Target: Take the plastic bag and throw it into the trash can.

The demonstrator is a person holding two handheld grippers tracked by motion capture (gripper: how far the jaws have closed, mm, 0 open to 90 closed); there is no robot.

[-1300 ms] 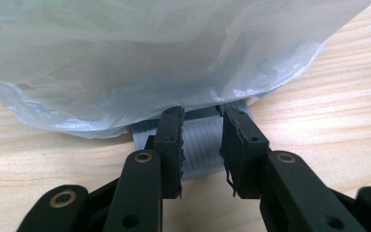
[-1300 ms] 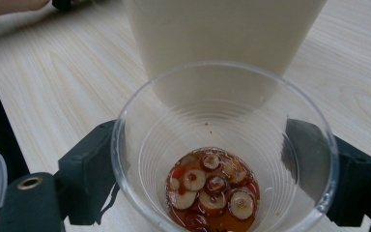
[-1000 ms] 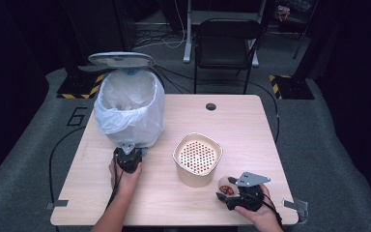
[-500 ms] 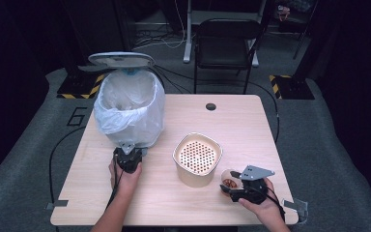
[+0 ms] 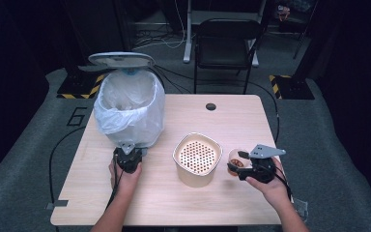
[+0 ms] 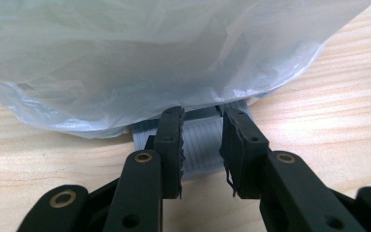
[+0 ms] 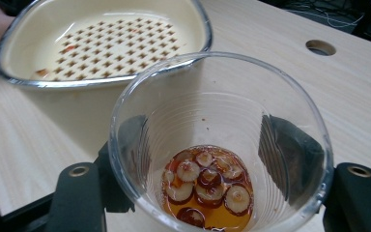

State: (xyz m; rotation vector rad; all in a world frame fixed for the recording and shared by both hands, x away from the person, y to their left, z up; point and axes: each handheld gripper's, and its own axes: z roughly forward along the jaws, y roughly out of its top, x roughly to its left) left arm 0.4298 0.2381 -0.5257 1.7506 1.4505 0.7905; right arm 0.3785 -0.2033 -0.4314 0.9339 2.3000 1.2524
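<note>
On the wooden table [image 5: 174, 203], the right hand-held gripper [image 7: 207, 193] clamps a cup [image 7: 222, 145] holding red-brown slices [image 7: 205, 186].

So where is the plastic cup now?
The cup sits in the right gripper, at the table's right side, just right of the strainer bowl.

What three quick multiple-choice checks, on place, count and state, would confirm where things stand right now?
1. Where is the strainer bowl?
A. right of the lined bin
B. on the chair
C. inside the bin

2. How many holes pierce the tabletop?
A. three
B. one
C. none

3. What do the right tongs do?
A. hang open
B. pinch the bin liner
C. grip a clear cup

Answers: 1 A, the high view shows it between bin and right hand; 2 B, a single round hole near the far edge; 3 C, both pads press the cup's walls, sliced pieces in liquid inside.
</note>
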